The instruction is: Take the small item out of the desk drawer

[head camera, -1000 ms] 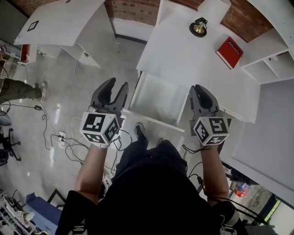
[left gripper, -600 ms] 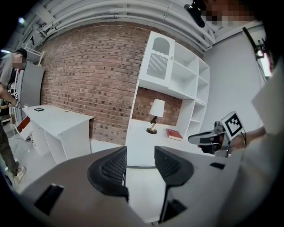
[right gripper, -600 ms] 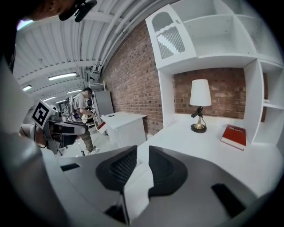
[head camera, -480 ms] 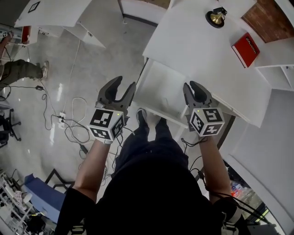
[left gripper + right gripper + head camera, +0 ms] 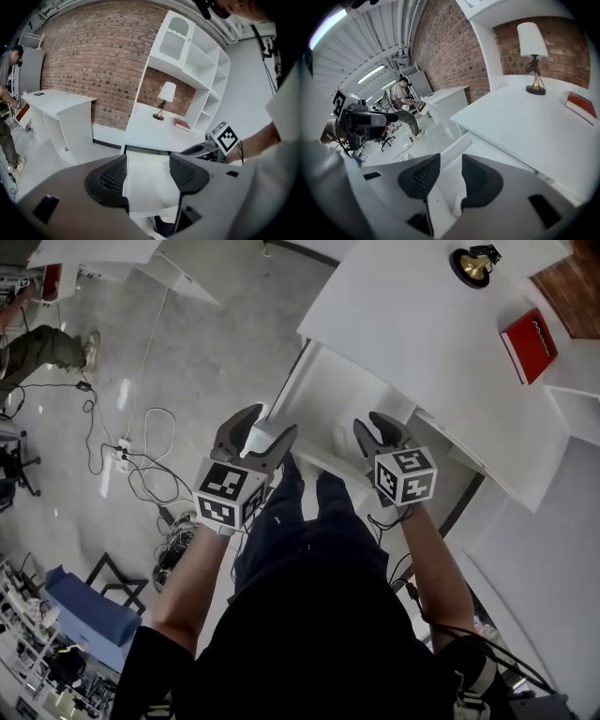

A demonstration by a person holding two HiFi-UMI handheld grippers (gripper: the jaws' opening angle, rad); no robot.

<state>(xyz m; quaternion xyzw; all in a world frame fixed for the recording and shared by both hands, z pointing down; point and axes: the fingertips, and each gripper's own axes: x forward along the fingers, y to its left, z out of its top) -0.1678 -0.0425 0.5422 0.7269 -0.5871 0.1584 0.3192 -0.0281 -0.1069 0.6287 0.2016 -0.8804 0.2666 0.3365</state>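
Inside the open drawer point(image 5: 323, 395) no item could be made out; its white floor looked bare from above and through both gripper views. Since a second earlier both grippers had sunk from in front of the desk point(image 5: 412, 324) to the drawer's front edge. The right gripper point(image 5: 375, 426) had just been opening its jaws, which held nothing. That suggested a reach being readied, with no grasp yet. The left gripper point(image 5: 269, 423) also stood spread and empty. Both pointed forward and down over the front edge, forearms roughly parallel.
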